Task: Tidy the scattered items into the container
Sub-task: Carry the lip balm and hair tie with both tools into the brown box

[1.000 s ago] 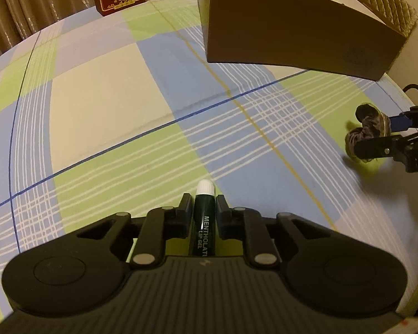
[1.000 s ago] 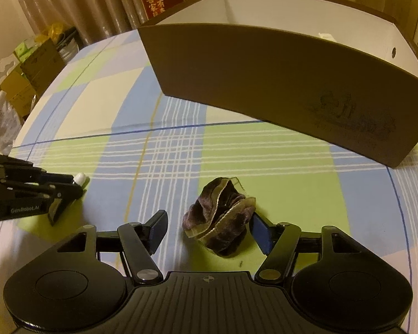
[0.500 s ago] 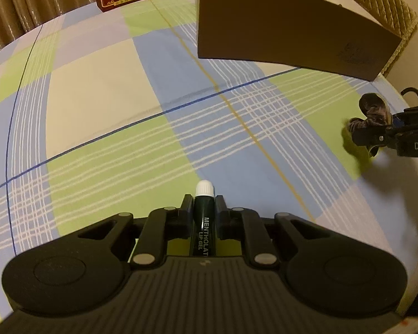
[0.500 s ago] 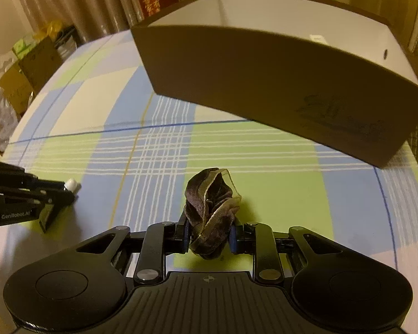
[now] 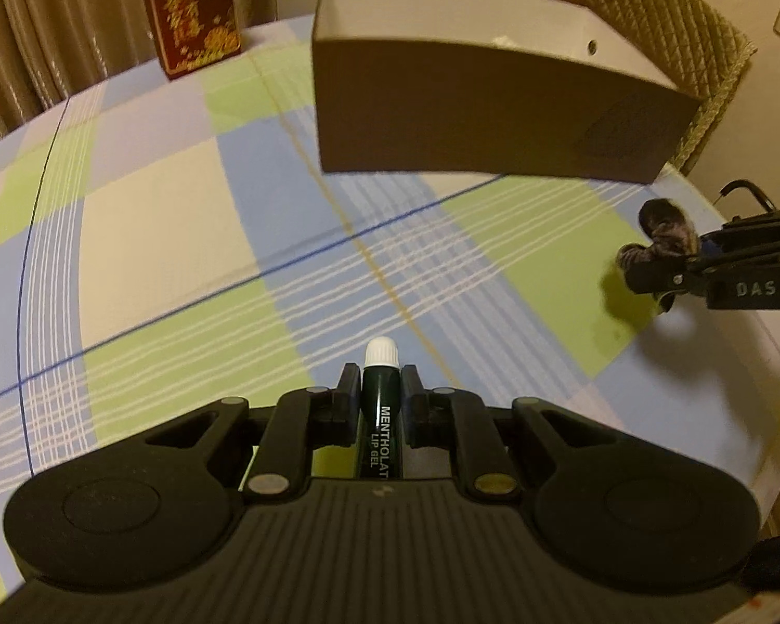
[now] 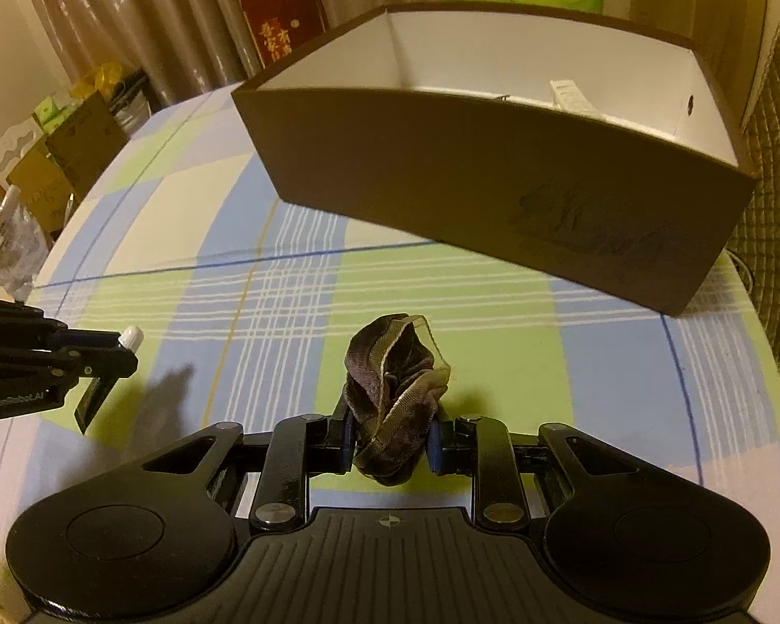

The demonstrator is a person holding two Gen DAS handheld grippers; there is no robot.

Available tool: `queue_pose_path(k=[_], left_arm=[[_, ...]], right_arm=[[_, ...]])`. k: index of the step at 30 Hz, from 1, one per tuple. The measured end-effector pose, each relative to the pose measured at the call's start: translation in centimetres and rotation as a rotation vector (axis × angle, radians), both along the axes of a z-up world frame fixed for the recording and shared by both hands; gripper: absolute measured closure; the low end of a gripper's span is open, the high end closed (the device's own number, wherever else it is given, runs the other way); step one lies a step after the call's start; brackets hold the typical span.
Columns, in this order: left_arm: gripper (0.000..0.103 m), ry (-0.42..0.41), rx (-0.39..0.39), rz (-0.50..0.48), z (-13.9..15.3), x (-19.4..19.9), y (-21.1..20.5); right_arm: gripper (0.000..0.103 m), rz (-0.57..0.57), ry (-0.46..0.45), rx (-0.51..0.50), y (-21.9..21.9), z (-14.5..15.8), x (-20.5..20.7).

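Observation:
My left gripper [image 5: 381, 387] is shut on a dark green lip gel tube [image 5: 380, 416] with a white cap, held above the checked tablecloth. My right gripper [image 6: 390, 434] is shut on a dark brown velvet scrunchie [image 6: 392, 390], lifted just off the cloth. The brown cardboard box [image 5: 494, 114] with a white inside stands open at the back of the table, beyond both grippers. From the left wrist view the scrunchie [image 5: 663, 236] and the right gripper show at the right edge. In the right wrist view the left gripper [image 6: 114, 353] with the tube's cap sits at the left.
A white object [image 6: 572, 96] lies inside the box [image 6: 494, 182] near its right wall. A red gift box [image 5: 192, 21] stands at the table's far left corner. A quilted chair back [image 5: 665, 15] rises behind the box. Cardboard boxes and bags [image 6: 62, 156] crowd the floor at left.
My right gripper closed on the scrunchie and lifted it. Both grippers rose and came nearer the box, which now looks bigger with more of its inside showing.

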State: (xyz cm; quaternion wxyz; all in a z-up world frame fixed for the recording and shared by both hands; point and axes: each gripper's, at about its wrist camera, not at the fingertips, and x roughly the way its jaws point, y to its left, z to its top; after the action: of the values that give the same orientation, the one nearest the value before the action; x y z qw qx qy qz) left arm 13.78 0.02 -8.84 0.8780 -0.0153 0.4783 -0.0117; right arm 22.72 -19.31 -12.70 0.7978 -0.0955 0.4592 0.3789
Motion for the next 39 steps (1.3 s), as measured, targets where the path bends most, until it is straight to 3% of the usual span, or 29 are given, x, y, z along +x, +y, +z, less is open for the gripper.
queue_pose_path(k=[13, 24, 39], left_arm=[[0.091, -0.105, -0.011, -0.038, 4.1, 1.8, -2.1], [0.091, -0.193, -0.007, -0.083, 7.7, 4.8, -3.2], [0.091, -0.314, 0.0, -0.144, 12.6, 12.9, -3.8]], right_arm=[[0.08, 0.025, -0.044, 0.032, -1.6, 2.3, 1.7], [0.08, 0.063, -0.103, 0.105, -2.1, 5.9, 3.5], [0.08, 0.064, -0.204, 0.186, 0.0, 11.0, 10.1]])
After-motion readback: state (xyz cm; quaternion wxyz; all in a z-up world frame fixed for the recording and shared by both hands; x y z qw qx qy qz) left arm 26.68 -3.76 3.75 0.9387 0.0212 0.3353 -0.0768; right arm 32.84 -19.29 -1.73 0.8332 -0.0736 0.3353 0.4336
